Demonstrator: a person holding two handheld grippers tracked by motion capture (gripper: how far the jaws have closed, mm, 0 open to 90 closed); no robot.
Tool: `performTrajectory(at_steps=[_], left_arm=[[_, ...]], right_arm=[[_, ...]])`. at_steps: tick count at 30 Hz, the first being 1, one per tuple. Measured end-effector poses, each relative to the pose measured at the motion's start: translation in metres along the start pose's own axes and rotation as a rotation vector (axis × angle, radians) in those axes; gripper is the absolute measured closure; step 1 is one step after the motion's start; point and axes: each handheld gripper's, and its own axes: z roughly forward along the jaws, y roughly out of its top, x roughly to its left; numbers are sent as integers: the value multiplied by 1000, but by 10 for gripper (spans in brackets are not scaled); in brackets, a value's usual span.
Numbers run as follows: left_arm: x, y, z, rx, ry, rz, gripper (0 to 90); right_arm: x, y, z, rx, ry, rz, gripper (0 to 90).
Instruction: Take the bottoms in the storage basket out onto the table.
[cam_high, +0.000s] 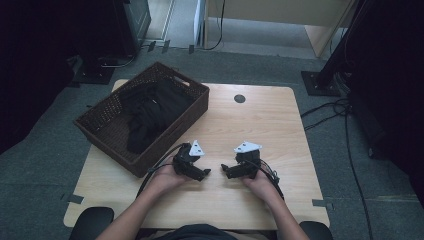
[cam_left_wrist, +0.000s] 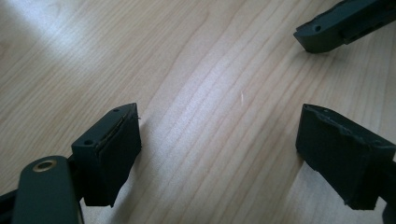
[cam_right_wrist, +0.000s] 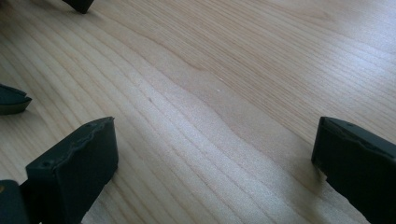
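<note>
Both grippers rest low over the wooden table near its front edge, each held in a hand, with their jaws pointing at each other. My left gripper is open, and only bare wood lies between its pads. My right gripper is also open, with nothing in it. One jaw tip of the right gripper shows at the top right of the left gripper view. Jaw tips of the left gripper show at the left edge of the right gripper view.
A dark brown wicker basket sits on the table's far left corner with black clothing piled in it. A round cable hole is at the table's back edge. Cables lie on the grey floor to the right.
</note>
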Motion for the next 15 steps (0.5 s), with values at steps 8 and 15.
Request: performTrajectory(at_steps=[8, 15], left_arm=[[0, 6, -10, 19, -44, -1, 142], [-7, 12, -25, 7, -71, 25, 143]], right_arm=[[0, 0, 0, -1, 1, -1, 2], [0, 0, 0, -2, 1, -3, 2]])
